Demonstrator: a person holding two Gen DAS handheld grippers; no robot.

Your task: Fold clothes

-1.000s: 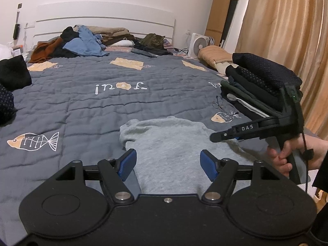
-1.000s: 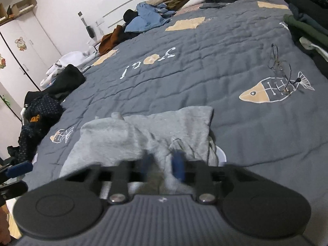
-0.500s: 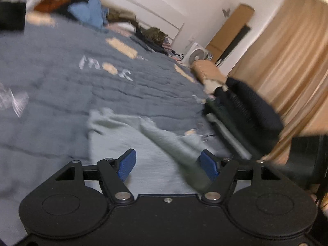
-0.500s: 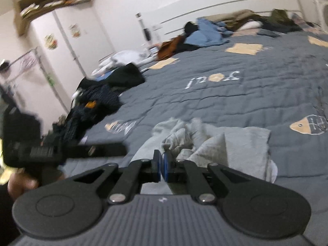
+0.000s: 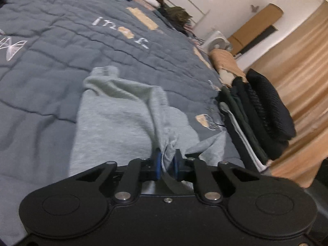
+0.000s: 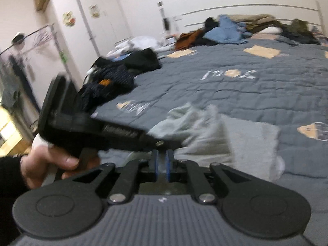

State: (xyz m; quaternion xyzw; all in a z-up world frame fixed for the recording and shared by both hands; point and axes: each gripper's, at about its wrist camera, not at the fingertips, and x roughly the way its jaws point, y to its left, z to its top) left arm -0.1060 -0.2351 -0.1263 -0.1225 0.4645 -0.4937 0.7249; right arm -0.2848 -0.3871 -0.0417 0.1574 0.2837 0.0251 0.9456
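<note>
A light grey garment (image 5: 114, 114) lies rumpled on the grey quilted bed (image 5: 51, 47). My left gripper (image 5: 166, 160) is shut on a bunched fold of its near edge. In the right wrist view the same grey garment (image 6: 242, 141) spreads across the quilt (image 6: 246, 94), and my right gripper (image 6: 161, 160) is shut on its near edge. The left gripper's body, held by a hand (image 6: 49, 160), crosses that view at left, its tip right next to my right fingers.
A stack of folded dark clothes (image 5: 258, 114) sits at the bed's right edge by tan curtains (image 5: 303, 65). Loose dark clothes (image 6: 114, 78) lie at the left edge, and a heap of mixed clothes (image 6: 225, 30) lies by the headboard. A fan (image 5: 217, 42) stands beyond.
My left gripper went from open over the garment to shut on its fabric. The right gripper stayed shut on the garment and swung left, and the two grippers came close together.
</note>
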